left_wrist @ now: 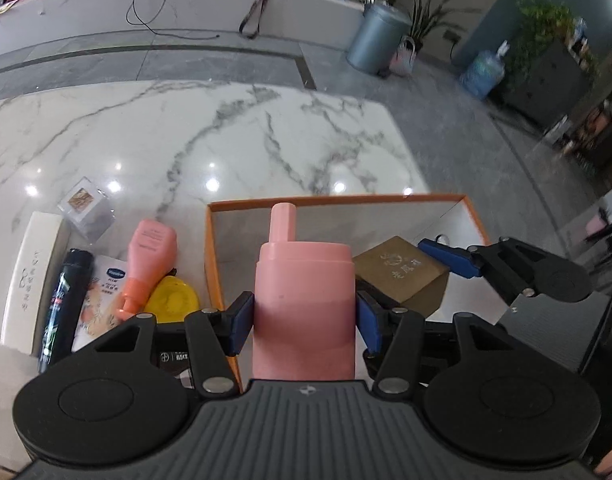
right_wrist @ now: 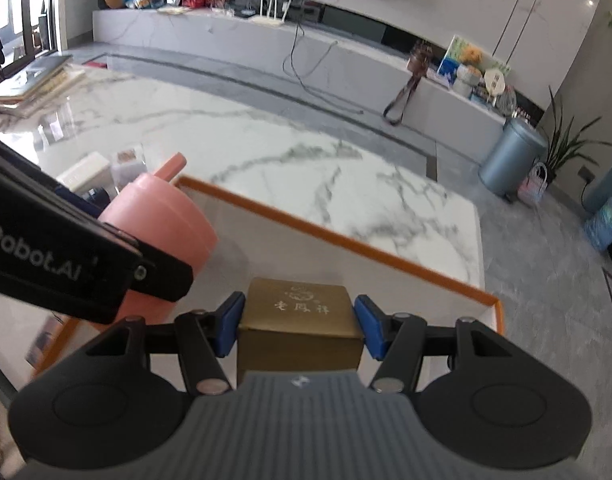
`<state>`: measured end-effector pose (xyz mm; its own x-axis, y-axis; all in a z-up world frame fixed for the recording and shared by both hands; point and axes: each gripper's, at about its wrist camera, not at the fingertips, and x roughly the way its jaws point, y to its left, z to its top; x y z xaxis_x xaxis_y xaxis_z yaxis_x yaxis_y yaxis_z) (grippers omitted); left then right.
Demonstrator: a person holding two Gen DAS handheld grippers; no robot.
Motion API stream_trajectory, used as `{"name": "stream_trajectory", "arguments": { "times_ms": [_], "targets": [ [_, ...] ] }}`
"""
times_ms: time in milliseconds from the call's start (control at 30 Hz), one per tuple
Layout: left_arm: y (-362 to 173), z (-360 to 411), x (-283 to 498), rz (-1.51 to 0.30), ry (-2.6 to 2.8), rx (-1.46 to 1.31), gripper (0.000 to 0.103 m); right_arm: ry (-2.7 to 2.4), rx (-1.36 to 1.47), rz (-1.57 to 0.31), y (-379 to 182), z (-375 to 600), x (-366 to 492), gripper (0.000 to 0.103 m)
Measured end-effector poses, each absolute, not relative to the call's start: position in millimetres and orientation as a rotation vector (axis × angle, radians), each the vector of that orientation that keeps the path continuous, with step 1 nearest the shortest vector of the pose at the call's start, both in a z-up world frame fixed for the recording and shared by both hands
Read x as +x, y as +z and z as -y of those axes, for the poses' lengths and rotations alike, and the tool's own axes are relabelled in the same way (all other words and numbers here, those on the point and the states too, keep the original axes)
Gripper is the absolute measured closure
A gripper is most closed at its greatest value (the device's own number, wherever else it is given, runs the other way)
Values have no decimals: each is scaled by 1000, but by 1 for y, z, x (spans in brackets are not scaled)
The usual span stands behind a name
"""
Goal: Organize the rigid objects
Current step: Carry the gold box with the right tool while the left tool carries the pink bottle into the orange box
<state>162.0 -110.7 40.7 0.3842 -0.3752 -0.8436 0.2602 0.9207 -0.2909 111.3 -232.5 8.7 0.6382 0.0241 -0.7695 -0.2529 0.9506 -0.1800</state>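
Left hand-held gripper clamping a tall pink plastic bottle with a narrow spout cap, blue pads pressing on both of its sides, bottle standing upright between them and hanging over the near left part of an orange-rimmed shallow cardboard box with a white floor.

Right hand-held gripper gripping a small gold-brown cardboard box with pale printed characters on its lid, blue pads pressing against its left and right faces. Being held above the white floor of the same orange-rimmed box, near its right side; whether touching the floor or just clear of it, cannot tell.

Sitting side by side over the box, the pink bottle to the left of the gold-brown box, the two just beside each other but apart.

Lying on the white marble-patterned surface to the left of the orange-rimmed box, close together: a peach-pink squeeze bottle with an orange cap, a flat yellow round item, a white sachet with a blue logo, a dark slim tube, a long white rectangular carton, and a small clear cube with a brownish top slightly farther back.

Showing beyond the surface: grey tiled floor and a grey-blue metal bin.
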Motion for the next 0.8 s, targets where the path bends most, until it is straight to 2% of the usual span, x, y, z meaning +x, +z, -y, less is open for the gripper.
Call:
{"name": "stream_trajectory", "arguments": {
  "times_ms": [300,800],
  "targets": [
    [14,138,187,-1165,-390,7,41,189,-231,-942,-29,250,140,43],
    [-12,165,201,-1208,-266,227,41,242,-164,-1003,-61,248,165,43]
  ]
}}
